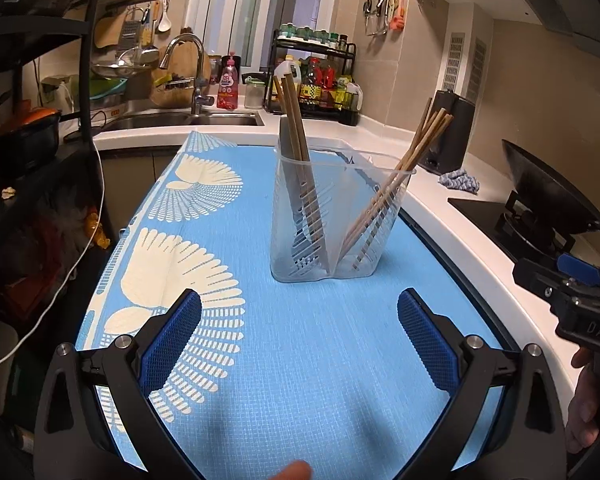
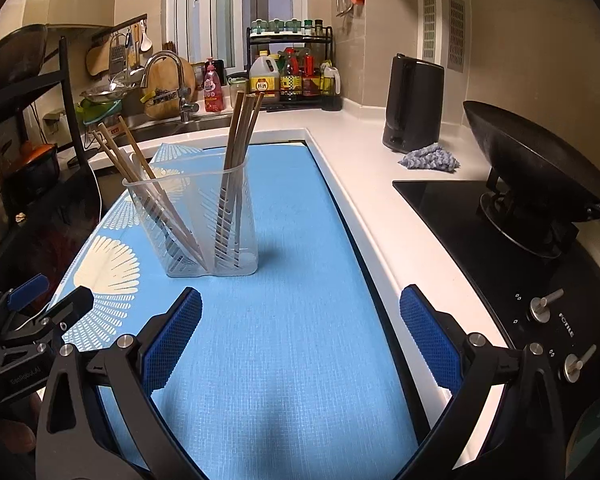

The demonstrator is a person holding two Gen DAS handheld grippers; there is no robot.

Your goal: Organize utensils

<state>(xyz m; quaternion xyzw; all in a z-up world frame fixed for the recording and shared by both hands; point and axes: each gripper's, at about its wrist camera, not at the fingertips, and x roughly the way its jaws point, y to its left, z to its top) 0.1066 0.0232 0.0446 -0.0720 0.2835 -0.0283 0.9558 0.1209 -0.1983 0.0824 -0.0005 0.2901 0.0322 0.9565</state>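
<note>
Chopsticks [image 1: 300, 128] stand sorted in both compartments of the clear holder [image 1: 332, 236] on the blue mat [image 1: 300, 360]. I hold left gripper [image 1: 300, 344] and right gripper [image 2: 300, 340] wide open, empty; sorting looks finished, so I judge withdrawal comes next.

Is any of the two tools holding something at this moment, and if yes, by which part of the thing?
Nothing is held. The left tool and the right tool are both wide open above the blue mat, and the chopsticks stand in the clear holder.
</note>
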